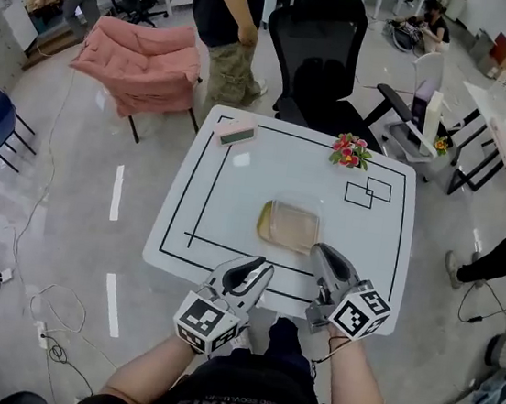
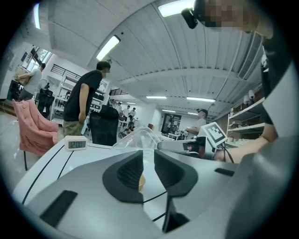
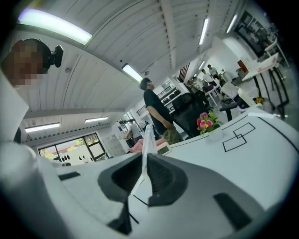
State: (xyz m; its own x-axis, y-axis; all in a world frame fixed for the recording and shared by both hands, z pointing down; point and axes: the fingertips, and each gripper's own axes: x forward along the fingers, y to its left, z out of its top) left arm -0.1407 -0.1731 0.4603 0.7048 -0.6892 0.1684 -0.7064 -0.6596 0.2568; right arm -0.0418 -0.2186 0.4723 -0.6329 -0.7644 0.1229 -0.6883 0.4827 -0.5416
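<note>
While my right hand-held gripper (image 3: 145, 172) clamps the near right rim of the clear box (image 1: 289, 226) on the worktop (image 1: 235, 194), probably to steady it, my left hand-held gripper (image 2: 147, 168) hovers just short of the box's near edge, jaws a slit apart and empty.

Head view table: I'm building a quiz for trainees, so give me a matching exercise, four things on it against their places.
1 clock
2 flowers
3 clear container
4 drawn squares

A near middle, edge in the right gripper
B far left corner
C right side, nearer than flowers
D far edge, right of middle

Pairs: 1-B, 2-D, 3-A, 4-C.
</note>
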